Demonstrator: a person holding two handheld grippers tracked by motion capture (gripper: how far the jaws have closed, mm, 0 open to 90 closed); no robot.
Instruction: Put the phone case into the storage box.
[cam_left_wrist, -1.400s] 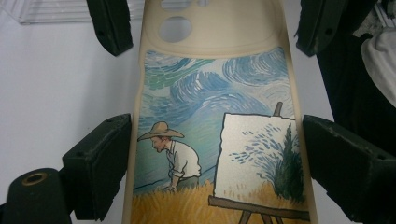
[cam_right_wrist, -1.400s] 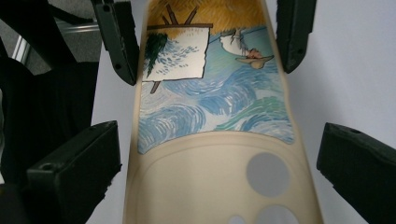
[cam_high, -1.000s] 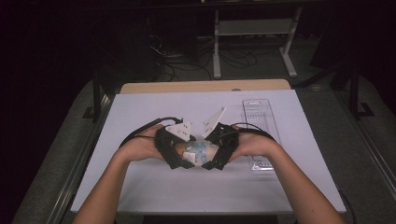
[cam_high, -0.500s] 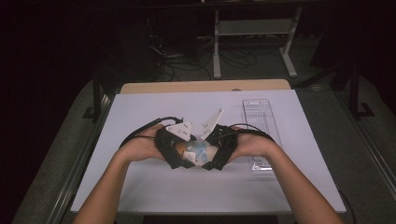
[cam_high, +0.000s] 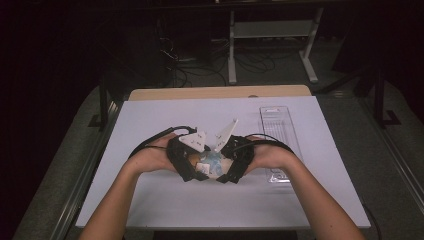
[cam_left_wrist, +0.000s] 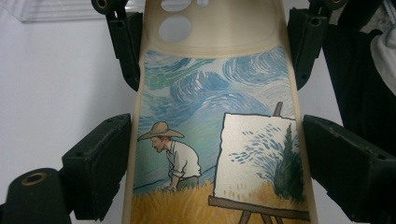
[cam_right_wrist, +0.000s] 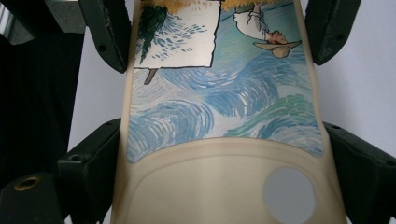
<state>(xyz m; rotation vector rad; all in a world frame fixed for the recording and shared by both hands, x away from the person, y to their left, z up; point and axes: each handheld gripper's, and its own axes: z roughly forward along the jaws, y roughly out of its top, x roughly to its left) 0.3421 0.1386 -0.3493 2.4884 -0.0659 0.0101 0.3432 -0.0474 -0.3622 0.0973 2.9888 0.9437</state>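
Tongs (cam_high: 200, 172) unmoved, phone case (cam_left_wrist: 219, 116) still clamped

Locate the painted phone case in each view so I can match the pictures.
High view: the phone case sits low at centre, between the left gripper and the right gripper, mostly hidden.
Left gripper view: it runs up the middle, camera holes at the top.
Right gripper view: it runs up the middle, camera hole at the bottom, picture upside down.
Shared landmark: the blue swirled sky, showing as a blue patch in the high view.
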